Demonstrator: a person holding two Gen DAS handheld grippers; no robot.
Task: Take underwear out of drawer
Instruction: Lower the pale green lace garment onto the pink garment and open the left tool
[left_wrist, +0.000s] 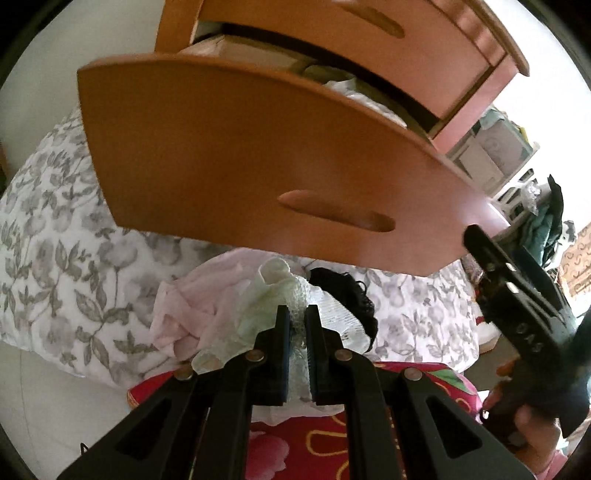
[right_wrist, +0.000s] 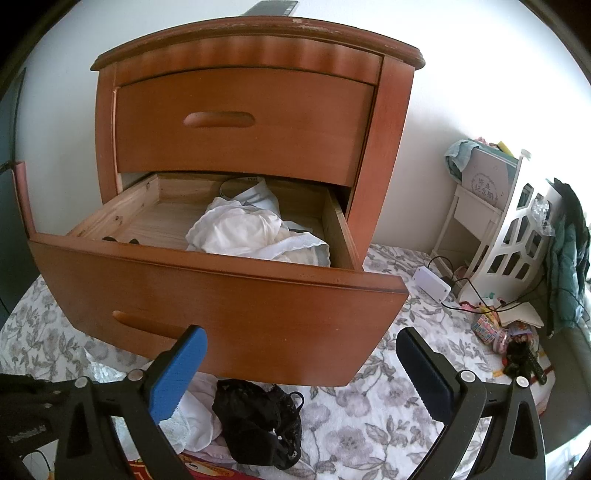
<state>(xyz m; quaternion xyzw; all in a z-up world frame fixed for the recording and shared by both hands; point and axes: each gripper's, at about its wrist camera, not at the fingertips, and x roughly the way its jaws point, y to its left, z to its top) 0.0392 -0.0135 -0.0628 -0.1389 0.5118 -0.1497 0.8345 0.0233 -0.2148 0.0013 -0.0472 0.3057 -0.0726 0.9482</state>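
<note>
The left gripper is pointing steeply down over the floral bedspread, and its fingers are pinching nearly closed on a pale green lace piece of underwear, which is bunching up beyond the tips and trailing back between the pads. That garment is hanging just above a small pile already lying on the bedspread in front of the open lower drawer: a pink piece to its left and a black lace piece to its right. The drop spot is therefore lying directly under the left fingers, so I am judging that letting go is the step coming up.

The right gripper is holding level with the drawer front, its blue-padded fingers standing wide apart and gripping nothing. Inside the drawer, white underwear is still lying heaped toward the right-hand wall, up and beyond the right fingers, its bulk running roughly side to side across the drawer. The right hand is looking the nearer of the two to that heap, being empty and already facing the opening, while the left is sitting below the drawer front with its load
</note>
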